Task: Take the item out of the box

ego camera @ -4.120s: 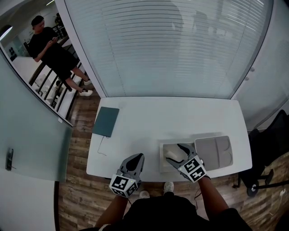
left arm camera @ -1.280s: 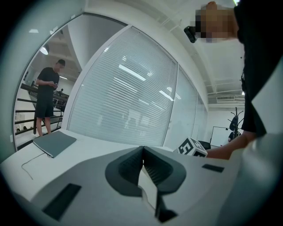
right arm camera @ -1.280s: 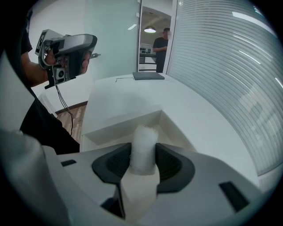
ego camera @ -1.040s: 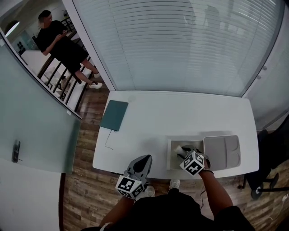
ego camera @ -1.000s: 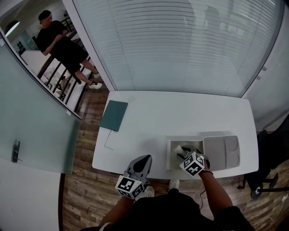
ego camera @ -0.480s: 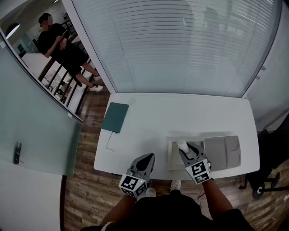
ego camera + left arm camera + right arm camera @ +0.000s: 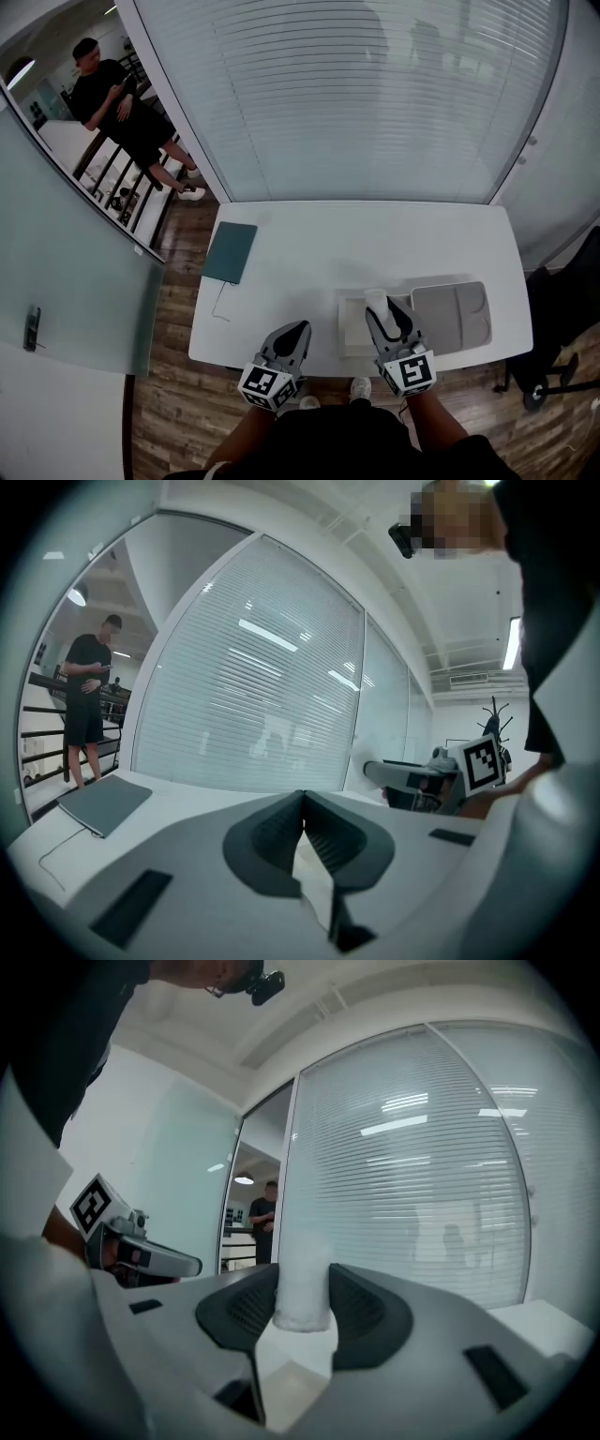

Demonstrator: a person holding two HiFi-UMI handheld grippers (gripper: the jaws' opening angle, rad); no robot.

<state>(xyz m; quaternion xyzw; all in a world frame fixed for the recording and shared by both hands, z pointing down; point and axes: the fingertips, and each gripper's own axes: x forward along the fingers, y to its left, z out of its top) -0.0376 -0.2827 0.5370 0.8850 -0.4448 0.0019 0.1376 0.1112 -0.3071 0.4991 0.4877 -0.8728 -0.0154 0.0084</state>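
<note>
An open shallow box (image 7: 349, 328) lies near the white table's front edge, its grey lid (image 7: 452, 315) folded out to the right. My right gripper (image 7: 382, 311) is shut on a white cylindrical item (image 7: 376, 300), held above the box's right part. In the right gripper view the item (image 7: 302, 1274) stands upright between the two dark pads, clear of the table, and the gripper (image 7: 302, 1305) clamps its lower part. My left gripper (image 7: 294, 330) hovers at the table's front edge left of the box, jaws shut and empty (image 7: 302, 829).
A dark green flat notebook (image 7: 231, 251) with a thin cable lies at the table's (image 7: 375, 239) far left. Blinds behind glass close off the far side. A person stands beyond the glass wall at the upper left. A black chair base (image 7: 553, 375) is at the right.
The right gripper reached down into the box, closed on the white item and has come up and toward me with it. The left gripper stayed about where it was.
</note>
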